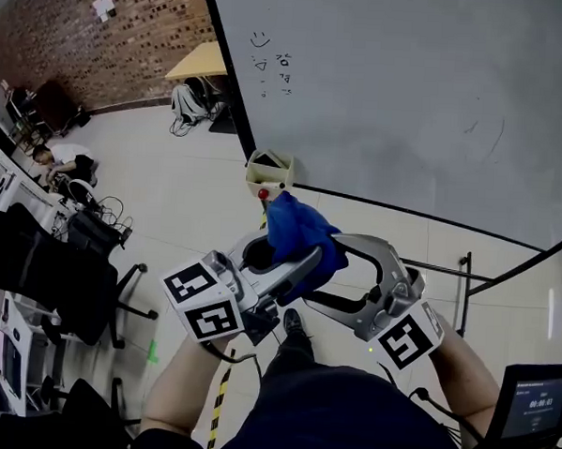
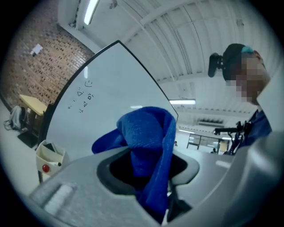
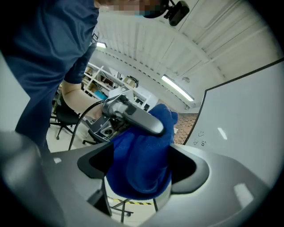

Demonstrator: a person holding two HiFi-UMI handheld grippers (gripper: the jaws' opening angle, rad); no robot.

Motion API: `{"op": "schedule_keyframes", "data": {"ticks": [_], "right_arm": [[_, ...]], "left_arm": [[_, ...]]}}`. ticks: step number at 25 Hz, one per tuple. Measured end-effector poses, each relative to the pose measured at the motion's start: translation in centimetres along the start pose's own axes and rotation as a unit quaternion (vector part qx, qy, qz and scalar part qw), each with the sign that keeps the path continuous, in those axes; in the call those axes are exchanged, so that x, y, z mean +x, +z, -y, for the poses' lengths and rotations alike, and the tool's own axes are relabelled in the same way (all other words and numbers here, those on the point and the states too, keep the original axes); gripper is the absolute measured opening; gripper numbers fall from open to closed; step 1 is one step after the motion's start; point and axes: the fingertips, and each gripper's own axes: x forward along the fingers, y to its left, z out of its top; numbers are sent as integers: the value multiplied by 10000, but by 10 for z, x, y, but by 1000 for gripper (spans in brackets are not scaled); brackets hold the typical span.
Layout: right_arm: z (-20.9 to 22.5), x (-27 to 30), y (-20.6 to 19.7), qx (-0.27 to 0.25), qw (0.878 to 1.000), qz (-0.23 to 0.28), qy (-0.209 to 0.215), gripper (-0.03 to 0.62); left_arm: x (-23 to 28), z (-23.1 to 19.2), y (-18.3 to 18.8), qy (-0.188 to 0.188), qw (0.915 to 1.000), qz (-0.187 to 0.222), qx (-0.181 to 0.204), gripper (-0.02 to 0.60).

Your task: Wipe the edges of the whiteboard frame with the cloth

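Both cubes [image 1: 202, 304] show only in head view; left tongs [image 2: 148, 175] clamp cloth [image 2: 146, 128].

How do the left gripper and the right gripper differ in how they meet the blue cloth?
The left gripper pinches a narrow fold of the cloth; the right gripper spreads wider, around its bunched bulk. The left gripper faces the whiteboard; the right gripper faces the left one. Both have cloth between their jaws.
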Motion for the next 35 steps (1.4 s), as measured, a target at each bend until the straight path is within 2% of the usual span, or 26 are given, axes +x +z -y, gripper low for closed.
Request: {"op": "schedule_keyframes", "data": {"ticks": [3,6,8,10,12,13,15,16,17,18,20,23,24,26,29,31,33,35], "right_arm": [[32,34,-8,-152,9995,1,-283,393],[60,44,-23,-144,9972,164,-709,393],[76,58,-28,-185,9962,259,-809,393],[92,79,-17,-253,9961,339,-780,377],[106,88,-7,220,9958,548,-699,237],[113,85,-8,736,9921,761,-666,204],[136,76,-16,1810,9716,1371,-668,158],[150,75,-20,2116,9615,1604,-715,151],[164,78,-23,2214,9571,1691,-800,146],[175,82,-27,2133,9589,1641,-902,146],[190,95,-27,1624,9721,1360,-1005,146],[197,127,-23,329,9934,709,-838,147],[199,142,-23,-206,9957,450,-788,147],[203,174,-23,-1229,9894,10,-779,149],[214,214,-17,-2212,9692,-402,-1008,152],[226,231,-4,-2627,9554,-553,-1233,152],[243,240,16,-2922,9432,-635,-1448,152],[262,240,42,-3215,9296,-677,-1671,152]], "left_arm": [[11,-31,19,-361,9977,91,-560,172],[29,-50,17,-771,9886,131,-1284,173],[37,-63,19,-959,9840,94,-1499,179],[33,-74,38,-1091,9827,87,-1492,187],[25,-78,55,-1232,9802,119,-1543,204],[24,-78,57,-1305,9770,219,-1671,228],[27,-87,58,-1337,9658,737,-2096,264],[26,-96,62,-1214,9600,1101,-2271,265],[22,-108,66,-956,9566,1451,-2338,265],[14,-121,70,-570,9566,1734,-2272,265],[-5,-145,72,392,9622,1986,-1820,264],[-32,-177,74,1664,9659,1787,-857,244],[-40,-188,76,1983,9642,1679,-533,231],[-54,-210,80,2489,9569,1494,47,213],[-68,-235,85,2902,9466,1236,670,207],[-71,-241,94,2933,9445,1122,967,206],[-68,-243,107,2785,9469,1104,1164,206],[-61,-242,119,2518,9533,1122,1231,202]]}}
